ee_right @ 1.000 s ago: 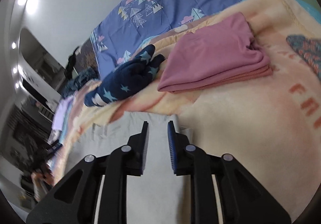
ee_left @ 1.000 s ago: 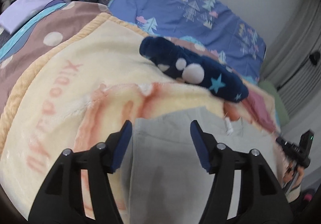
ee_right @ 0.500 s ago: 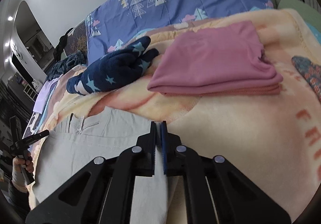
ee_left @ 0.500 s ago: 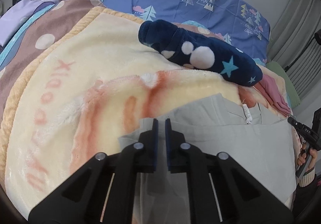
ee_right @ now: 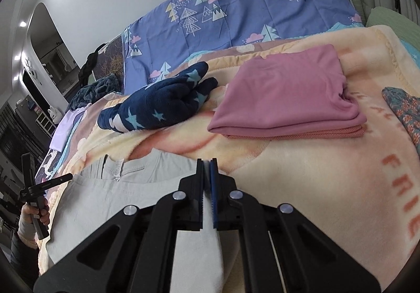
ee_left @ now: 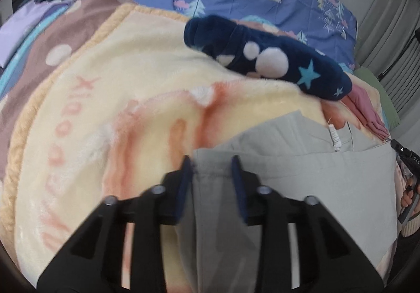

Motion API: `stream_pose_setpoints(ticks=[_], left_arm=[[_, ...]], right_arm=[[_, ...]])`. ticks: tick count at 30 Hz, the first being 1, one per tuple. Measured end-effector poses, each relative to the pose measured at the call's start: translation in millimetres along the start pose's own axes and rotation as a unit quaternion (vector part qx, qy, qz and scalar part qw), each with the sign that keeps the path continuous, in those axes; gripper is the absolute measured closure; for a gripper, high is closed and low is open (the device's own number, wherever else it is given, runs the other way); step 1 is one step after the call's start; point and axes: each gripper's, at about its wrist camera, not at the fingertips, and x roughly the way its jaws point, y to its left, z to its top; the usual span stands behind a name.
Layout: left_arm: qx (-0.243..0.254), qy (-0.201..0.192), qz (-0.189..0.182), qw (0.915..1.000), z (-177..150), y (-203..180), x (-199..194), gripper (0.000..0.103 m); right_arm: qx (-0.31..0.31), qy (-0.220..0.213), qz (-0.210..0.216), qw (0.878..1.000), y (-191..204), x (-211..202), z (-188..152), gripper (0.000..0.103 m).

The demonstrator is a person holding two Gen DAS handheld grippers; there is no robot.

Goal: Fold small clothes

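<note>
Cream fleece blanket (ee_left: 136,78) under grey garment (ee_left: 328,188), left gripper (ee_left: 212,175) fingers parted, right gripper (ee_right: 206,177) fingers pinching its edge.

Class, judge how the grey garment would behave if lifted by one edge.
The grey garment is probably floppy: it lies thin and creased on the blanket. Likely light. It would probably sag and unfold below the right gripper.

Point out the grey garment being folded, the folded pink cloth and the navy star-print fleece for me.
Light grey cotton garment (ee_left: 302,188): left wrist view, folded-over top layer.
Folded pink cloth (ee_right: 286,99): right wrist view, top face.
Navy star-print fleece piece (ee_right: 162,109): right wrist view, middle of bundle.
</note>
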Motion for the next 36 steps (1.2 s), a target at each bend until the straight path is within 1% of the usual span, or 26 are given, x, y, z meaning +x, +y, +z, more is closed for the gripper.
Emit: stream_pose_setpoints(ticks=[1, 2, 5, 7, 9, 11, 14, 16, 17, 18, 19, 20, 21, 22, 23, 25, 27, 28, 29, 30, 31, 32, 33, 34, 35, 36], left_arm=[[-0.005, 0.002, -0.008, 1.0000, 0, 1, 4, 0.093], [-0.007, -0.001, -0.016, 0.9999, 0, 1, 3, 0.095], [0.005, -0.038, -0.017, 0.9991, 1, -7, -13, 0.095], [0.010, -0.063, -0.022, 0.9977, 3, -12, -30, 0.095], [0.014, -0.089, -0.032, 0.9954, 8, -16, -49, 0.095], [0.018, -0.106, -0.030, 0.9937, 15, -19, -58, 0.095], [0.012, -0.107, -0.017, 0.9941, 27, -18, -50, 0.095], [0.012, -0.095, -0.004, 0.9954, 32, -16, -31, 0.095], [0.008, -0.082, 0.003, 0.9966, 33, -13, -18, 0.094], [0.002, -0.066, 0.015, 0.9977, 32, -10, -4, 0.091], [-0.003, -0.053, 0.024, 0.9983, 30, -7, 8, 0.088], [-0.009, -0.042, 0.033, 0.9985, 26, -3, 16, 0.085], [-0.015, -0.038, 0.033, 0.9986, 21, 1, 19, 0.078], [-0.021, -0.042, 0.029, 0.9985, 17, 3, 17, 0.074], [-0.028, -0.051, 0.025, 0.9980, 13, 6, 10, 0.071], [-0.028, -0.073, 0.020, 0.9967, 7, 5, -10, 0.063], [0.003, -0.091, 0.013, 0.9957, -3, -12, -35, 0.059], [0.030, -0.096, 0.004, 0.9949, -12, -29, -48, 0.055], [0.054, -0.095, -0.007, 0.9940, -21, -46, -57, 0.052], [0.081, -0.088, -0.019, 0.9926, -31, -65, -63, 0.047], [0.111, -0.079, -0.032, 0.9901, -43, -88, -67, 0.045], [0.148, -0.068, -0.050, 0.9855, -61, -117, -70, 0.043], [0.180, -0.056, -0.069, 0.9796, -78, -144, -70, 0.038], [0.218, -0.043, -0.090, 0.9709, -99, -177, -70, 0.034], [0.245, -0.035, -0.101, 0.9635, -116, -200, -69, 0.031], [0.282, -0.028, -0.107, 0.9531, -136, -229, -68, 0.028]], right_arm=[[0.003, 0.002, 0.000, 1.000, -1, 2, -1, 0.099], [0.005, 0.003, -0.001, 1.000, -1, 3, -2, 0.099], [0.010, -0.003, 0.000, 1.000, -3, 1, -2, 0.099], [0.012, -0.016, 0.006, 1.000, -3, -5, -1, 0.099], [0.019, -0.037, 0.025, 0.999, -3, -16, 4, 0.099], [0.030, -0.046, 0.036, 0.998, -4, -18, 11, 0.099], [0.046, -0.038, 0.029, 0.998, -11, -5, 23, 0.099], [0.056, -0.015, 0.021, 0.998, -18, 15, 28, 0.099], [0.061, -0.004, 0.011, 0.998, -22, 25, 29, 0.099], [0.069, 0.006, -0.005, 0.998, -26, 33, 28, 0.098], [0.084, 0.016, -0.019, 0.996, -33, 41, 26, 0.095], [0.106, 0.027, -0.018, 0.994, -41, 46, 20, 0.089], [0.124, 0.033, -0.008, 0.992, -47, 48, 14, 0.087], [0.137, 0.034, 0.003, 0.990, -53, 47, 8, 0.087], [0.141, 0.032, 0.012, 0.989, -56, 42, 3, 0.086], [0.132, 0.030, 0.016, 0.991, -59, 30, -6, 0.086], [0.124, 0.031, 0.021, 0.992, -61, 15, -13, 0.084], [0.121, 0.033, 0.024, 0.992, -63, 9, -16, 0.080], [0.117, 0.034, 0.029, 0.992, -64, 4, -20, 0.078], [0.112, 0.037, 0.033, 0.992, -65, 2, -22, 0.077], [0.109, 0.041, 0.039, 0.992, -67, 1, -24, 0.077], [0.109, 0.045, 0.047, 0.992, -70, 1, -26, 0.077], [0.113, 0.049, 0.055, 0.991, -72, 3, -27, 0.077], [0.120, 0.050, 0.064, 0.989, -74, 5, -29, 0.077], [0.128, 0.048, 0.072, 0.988, -77, 6, -31, 0.077], [0.134, 0.045, 0.079, 0.987, -79, 7, -34, 0.077]])
